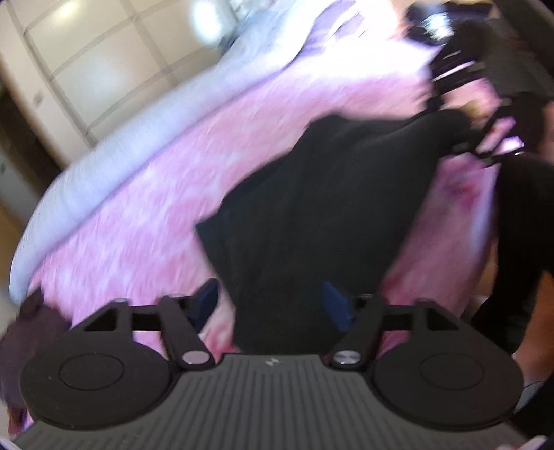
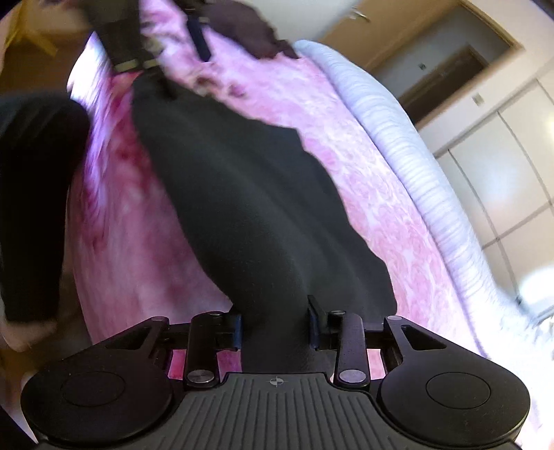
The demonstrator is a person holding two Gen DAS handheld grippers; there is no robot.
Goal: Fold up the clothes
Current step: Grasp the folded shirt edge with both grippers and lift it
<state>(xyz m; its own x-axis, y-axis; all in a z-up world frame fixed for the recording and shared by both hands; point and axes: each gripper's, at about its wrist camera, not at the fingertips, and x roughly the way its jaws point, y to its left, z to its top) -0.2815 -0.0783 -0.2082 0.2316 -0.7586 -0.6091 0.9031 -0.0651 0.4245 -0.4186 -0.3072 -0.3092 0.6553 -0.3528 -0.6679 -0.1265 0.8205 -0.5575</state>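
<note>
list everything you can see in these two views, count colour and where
black garment: one, black, stretched over the bed between the two grippers
bed cover: one, pink mottled, spread over the bed under the garment
white bedding: one strip, pale white, along the far edge of the pink cover
dark brown cloth: one, dark brown, on the pink cover at the top of the right wrist view
cupboard doors: several panels, cream, along the wall beyond the bed
left gripper: one, black with blue pads, black cloth between its fingers
right gripper: one, black with blue pads, jaws closed on a bunch of the black garment
sleeve: one, black, at the left edge of the right wrist view
</note>
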